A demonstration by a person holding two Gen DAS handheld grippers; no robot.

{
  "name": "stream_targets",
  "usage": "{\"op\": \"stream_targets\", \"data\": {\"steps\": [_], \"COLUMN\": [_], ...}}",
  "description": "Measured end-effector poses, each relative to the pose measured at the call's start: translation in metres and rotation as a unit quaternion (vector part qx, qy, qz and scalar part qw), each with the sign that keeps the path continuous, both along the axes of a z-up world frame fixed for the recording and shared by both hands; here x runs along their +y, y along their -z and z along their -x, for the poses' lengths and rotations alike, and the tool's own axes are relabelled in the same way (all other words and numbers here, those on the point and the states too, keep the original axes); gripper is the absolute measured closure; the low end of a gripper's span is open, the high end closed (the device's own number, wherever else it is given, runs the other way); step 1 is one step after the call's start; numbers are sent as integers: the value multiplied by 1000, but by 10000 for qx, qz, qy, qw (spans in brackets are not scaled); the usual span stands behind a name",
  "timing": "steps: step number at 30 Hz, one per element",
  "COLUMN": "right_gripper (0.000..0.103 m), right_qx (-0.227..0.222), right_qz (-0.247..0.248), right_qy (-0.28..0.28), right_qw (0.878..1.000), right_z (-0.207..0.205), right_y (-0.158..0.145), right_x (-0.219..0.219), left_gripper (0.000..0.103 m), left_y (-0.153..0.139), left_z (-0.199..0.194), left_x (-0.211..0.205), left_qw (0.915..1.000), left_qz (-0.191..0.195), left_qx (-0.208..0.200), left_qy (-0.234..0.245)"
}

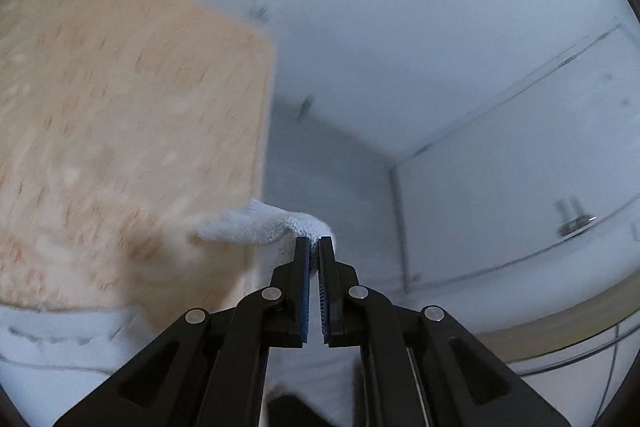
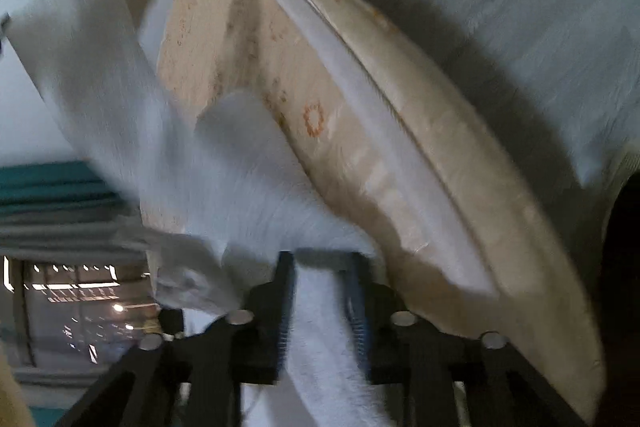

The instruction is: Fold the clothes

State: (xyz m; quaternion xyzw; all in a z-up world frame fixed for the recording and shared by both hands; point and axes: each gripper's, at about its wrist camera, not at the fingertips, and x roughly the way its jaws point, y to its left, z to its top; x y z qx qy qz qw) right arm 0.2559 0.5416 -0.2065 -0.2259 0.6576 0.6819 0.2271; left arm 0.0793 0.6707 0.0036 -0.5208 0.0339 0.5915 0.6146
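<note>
Dim cool light, heavy motion blur, fisheye-warped edges, dark corner vignette

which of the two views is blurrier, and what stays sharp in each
Right wrist view is blurrier: the cloth smears into streaks and even the right gripper is soft. Left wrist view blurs the peach fabric, while the left gripper and pinched white edge stay crisp.

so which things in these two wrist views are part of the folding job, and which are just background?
In the job:
- peach patterned garment with white trim
- left gripper, shut on a white corner of it
- right gripper, white fabric between its fingers

Just around:
- white surface under the garment
- green and grey folded stack
- white wall panels
</note>
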Motion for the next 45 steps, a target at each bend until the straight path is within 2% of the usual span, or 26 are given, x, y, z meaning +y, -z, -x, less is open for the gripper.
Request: {"op": "stream_targets", "data": {"steps": [2,4,6,9,10,12,14,15,16,17,18,20,22,24,26,27,28,31,33,36,40,42,43,44,45], "right_gripper": [71,66,64,58,57,56,56,56,56,56,56,56,55,55,55,55,55,55,56,56,56,56,56,58,69], "right_qx": [0,-10,-10,-161,-260,-464,-746,-911,-1058,-1204,-1339,-1449,-1359,-1307,-1314,-1367,-1479,-1735,-1747,-1702,-1616,-1559,-1536,-1536,-1536], "right_qz": [-232,-434,-585,-788,-871,-1033,-1234,-1353,-1487,-1620,-1751,-1935,-1801,-1641,-1530,-1613,-1860,-2535,-2845,-3049,-3085,-3070,-3065,-3071,-3077], "right_qy": [-145,-274,-365,-526,-659,-979,-1396,-1617,-1794,-1969,-2132,-2302,-2356,-2290,-2159,-2163,-2270,-2596,-2837,-2965,-3063,-3159,-3206,-3249,-3291], "right_qw": [9996,9987,9976,9954,9937,9887,9796,9733,9667,9594,9518,9426,9453,9505,9554,9532,9444,9156,8989,8889,8860,8841,8830,8812,8794], "right_z": [-4,-5,-6,-3,0,12,25,31,37,44,50,58,63,69,73,74,77,86,93,95,95,104,108,109,110], "right_y": [-9,-19,-28,-33,-33,-35,-35,-34,-35,-36,-37,-42,-40,-36,-33,-36,-42,-57,-62,-66,-64,-57,-54,-52,-50], "right_x": [0,-2,-4,-4,-4,-4,-10,-15,-18,-21,-23,-26,-22,-18,-13,-15,-19,-32,-39,-38,-30,-28,-27,-27,-27], "left_gripper": [99,99,99,99,99,99,99,99,99,99,99,99,94,81,41,33,27,27,27,31,34,44,59,79,87], "left_y": [-23,-37,-46,-24,-4,50,105,132,165,184,199,211,207,194,181,176,171,157,155,167,182,192,197,202,202], "left_z": [-1,4,13,37,47,62,77,85,95,102,108,120,136,151,165,172,179,200,216,234,231,231,233,235,237], "left_x": [-21,-66,-116,-204,-237,-279,-318,-335,-354,-370,-386,-412,-423,-412,-394,-374,-352,-286,-243,-211,-189,-189,-192,-194,-200], "left_qw": [9991,9942,9842,9634,9526,9372,9138,9079,9024,8975,8918,8796,8800,8899,9002,9021,9031,9038,8956,8771,8538,8519,8537,8581,8647], "left_qz": [-387,-718,-998,-902,-627,196,1034,1431,1986,2293,2540,2743,2656,2466,2308,2408,2540,2929,3312,3805,4375,4458,4430,4380,4272], "left_qx": [107,621,1105,1574,1762,1883,1961,1795,1396,1056,736,321,65,-14,-68,-8,68,297,503,456,676,585,460,339,221], "left_qy": [-132,-511,-959,-1976,-2398,-2930,-3402,-3508,-3560,-3616,-3671,-3874,-3938,-3838,-3692,-3580,-3463,-3106,-2928,-2895,-2741,-2684,-2700,-2657,-2634]}}
